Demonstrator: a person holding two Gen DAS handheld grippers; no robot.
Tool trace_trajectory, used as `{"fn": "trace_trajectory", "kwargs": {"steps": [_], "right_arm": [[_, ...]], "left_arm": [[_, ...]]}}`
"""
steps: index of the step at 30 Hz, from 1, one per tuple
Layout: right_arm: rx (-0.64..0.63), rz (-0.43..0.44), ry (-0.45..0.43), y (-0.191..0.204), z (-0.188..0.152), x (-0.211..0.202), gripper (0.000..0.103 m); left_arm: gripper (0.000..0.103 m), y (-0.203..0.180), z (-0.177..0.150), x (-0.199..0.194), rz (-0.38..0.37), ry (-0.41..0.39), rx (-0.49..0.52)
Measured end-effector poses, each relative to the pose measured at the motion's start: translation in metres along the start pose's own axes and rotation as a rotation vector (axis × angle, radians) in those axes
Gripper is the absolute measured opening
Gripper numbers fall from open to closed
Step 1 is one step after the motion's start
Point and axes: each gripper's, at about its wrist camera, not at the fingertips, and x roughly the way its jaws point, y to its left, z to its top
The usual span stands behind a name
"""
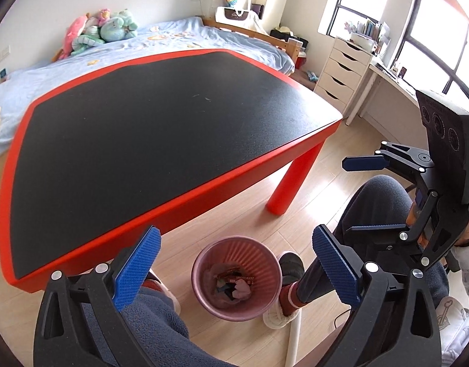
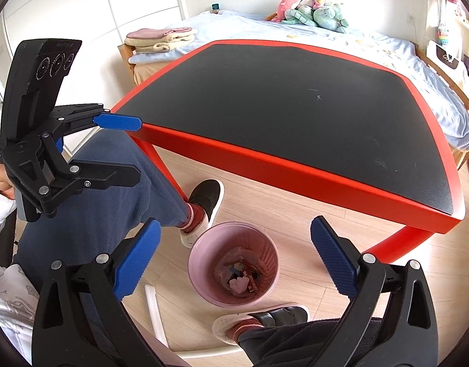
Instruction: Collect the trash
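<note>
**Kid:** Where is the trash?

**Helper:** It is in the pink bin [image 1: 236, 278]. The bin stands on the wood floor [image 1: 320, 165], between your two feet, just in front of the red table [image 1: 179, 214]. Down inside it you can see wrappers and crumpled bits [image 2: 240, 276].

**Kid:** What are my claws doing?

**Helper:** Your left gripper [image 1: 236, 267] is spread wide. Its blue pads [image 1: 138, 270] sit far apart and there is nothing between them. It hangs over the bin, above your lap.

**Kid:** And the other one?

**Helper:** Your right gripper [image 2: 234, 260] is spread wide too, with nothing in it. It hangs over the bin from the other side. In the left camera you can see it off to the right, next to your knee.

**Kid:** What is on the table?

**Helper:** A black mat [image 2: 295, 98] covers the top. Behind the table is a bed [image 1: 204, 35] with soft toys [image 1: 99, 30] piled on it.
</note>
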Motion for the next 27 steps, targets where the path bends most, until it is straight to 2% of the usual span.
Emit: {"fn": "trace_trajectory", "kwargs": {"steps": [13,20,27], "right_arm": [[0.022,-0.039,-0.023,-0.006,0.02,-0.006,0.098],[0.034,-0.089,-0.071,-0.021,0.051,-0.009,0.099],[0.02,-0.14,-0.149,-0.039,0.097,-0.015,0.1]], "left_arm": [[0.095,0.013,0.009,-0.007,0.035,-0.022,-0.029],[0.095,0.034,0.033,-0.013,0.108,-0.061,-0.036],[0.095,0.051,0.061,-0.019,0.165,-0.117,-0.043]]}}
